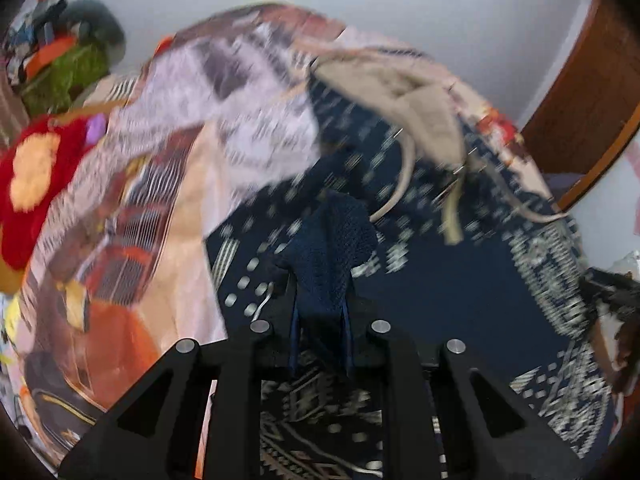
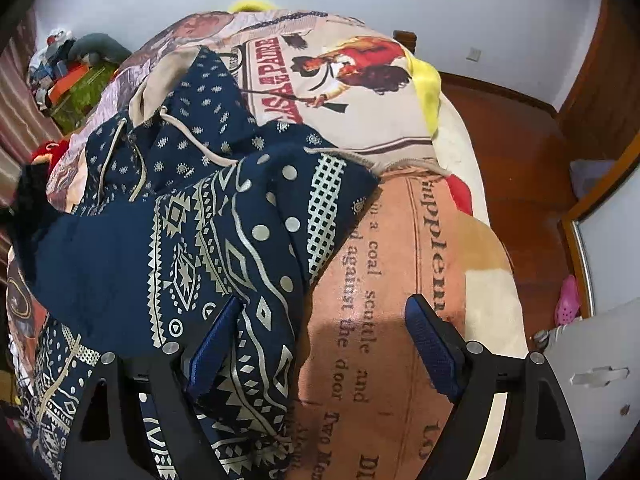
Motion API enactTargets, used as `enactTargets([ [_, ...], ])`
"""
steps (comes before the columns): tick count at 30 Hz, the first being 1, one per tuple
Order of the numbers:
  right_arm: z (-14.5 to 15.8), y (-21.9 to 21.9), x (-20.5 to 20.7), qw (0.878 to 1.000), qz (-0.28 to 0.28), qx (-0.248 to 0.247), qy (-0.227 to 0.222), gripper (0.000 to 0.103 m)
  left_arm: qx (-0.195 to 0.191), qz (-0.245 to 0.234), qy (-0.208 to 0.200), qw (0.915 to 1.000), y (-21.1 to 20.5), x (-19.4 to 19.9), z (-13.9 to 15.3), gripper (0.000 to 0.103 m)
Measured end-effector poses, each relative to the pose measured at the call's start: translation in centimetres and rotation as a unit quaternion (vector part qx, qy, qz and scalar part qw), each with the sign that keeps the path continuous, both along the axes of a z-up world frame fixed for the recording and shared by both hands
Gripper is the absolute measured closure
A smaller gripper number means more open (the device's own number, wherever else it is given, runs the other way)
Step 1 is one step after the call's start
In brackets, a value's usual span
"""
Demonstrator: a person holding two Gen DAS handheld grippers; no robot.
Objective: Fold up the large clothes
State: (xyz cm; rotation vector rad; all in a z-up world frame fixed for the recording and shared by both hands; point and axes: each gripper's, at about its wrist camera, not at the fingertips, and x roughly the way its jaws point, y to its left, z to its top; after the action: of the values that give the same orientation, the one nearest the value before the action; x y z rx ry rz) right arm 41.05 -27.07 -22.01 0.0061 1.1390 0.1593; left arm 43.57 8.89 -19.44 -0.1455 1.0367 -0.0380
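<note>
A navy hoodie (image 2: 168, 240) with a silvery geometric print of diamonds, dots and zigzag bands lies crumpled on a bed covered by a printed bedspread (image 2: 348, 92). The bedspread is smooth cloth bearing a vintage picture of a rider and, nearer the camera, a peach panel of dark old-style lettering. The hoodie's hood is lined in beige, and pale round drawstrings (image 2: 112, 152) trail from the neck across the blue cloth. In the left wrist view the hoodie (image 1: 460, 280) is blurred; its beige hood lining (image 1: 404, 92) sits high in the picture with its cords hanging below.

Both grippers point steeply down at the bed. The left gripper (image 1: 322, 292) has its jaws nearly together, pinching a bunched fold of navy fabric that stands up between the blue pads as a nubbly peak. The right gripper (image 2: 320, 344) stands wide apart: its left blue ribbed pad (image 2: 212, 352) lies against the edge of the hoodie, while the other pad hangs over the bare lettered bedspread, nothing gripped.

A red and yellow plush toy (image 1: 28, 184) lies at the bed's left side. Reddish wooden floor (image 2: 508, 152) borders the bed on the right.
</note>
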Motion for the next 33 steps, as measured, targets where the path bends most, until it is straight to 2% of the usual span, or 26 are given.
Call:
enactTargets([
  [4, 1.6, -1.0, -0.6, 0.999, -0.020, 0.044, -0.004, 0.020, 0.006, 0.002, 0.032, 0.9995, 0.9, -0.7, -3.3, 0.086],
  [7, 2.5, -0.7, -1.1, 0.999, -0.011, 0.023, -0.019, 0.020, 0.002, 0.002, 0.049, 0.9988, 1.1, -1.7, -5.2, 0.084],
  [8, 2.6, -0.5, -1.3, 1.000, -0.006, 0.012, -0.020, 0.020, 0.000, 0.004, 0.053, 0.9986, 1.2, -2.2, -5.7, 0.082],
  [10, 2.7, -0.2, -1.7, 1.000, 0.002, 0.000, -0.017, 0.020, 0.002, 0.009, 0.060, 0.9982, 1.4, -3.1, -6.1, 0.068],
  [11, 2.8, -0.2, -1.9, 1.000, 0.007, 0.002, -0.017, 0.020, 0.004, 0.008, 0.060, 0.9981, 1.5, -3.6, -6.3, 0.067],
  [13, 2.9, 0.0, -3.1, 0.999, 0.032, 0.009, -0.015, 0.020, 0.017, 0.004, 0.061, 0.9980, 1.6, -4.6, -6.3, 0.059],
  [16, 3.1, 0.3, -5.3, 0.998, 0.061, -0.006, -0.017, 0.020, 0.024, -0.005, 0.062, 0.9978, 1.9, -5.9, -6.2, 0.052],
  [21, 1.5, 0.5, -7.3, 0.997, 0.078, -0.023, 0.006, 0.020, -0.007, 0.019, 0.066, 0.9976, 4.3, -8.5, -5.6, 0.045],
  [25, -0.5, 0.8, -6.3, 0.997, 0.059, -0.038, 0.024, 0.020, -0.012, 0.040, 0.072, 0.9965, 6.0, -9.9, -5.3, 0.045],
  [28, -0.7, 1.5, -5.0, 0.997, 0.048, -0.053, 0.015, 0.020, -0.004, 0.040, 0.069, 0.9968, 6.3, -10.2, -4.8, 0.045],
  [33, 0.6, 2.1, -3.4, 0.996, 0.024, -0.080, -0.035, 0.020, -0.017, 0.050, 0.056, 0.9971, 6.3, -9.4, -3.9, 0.045],
])
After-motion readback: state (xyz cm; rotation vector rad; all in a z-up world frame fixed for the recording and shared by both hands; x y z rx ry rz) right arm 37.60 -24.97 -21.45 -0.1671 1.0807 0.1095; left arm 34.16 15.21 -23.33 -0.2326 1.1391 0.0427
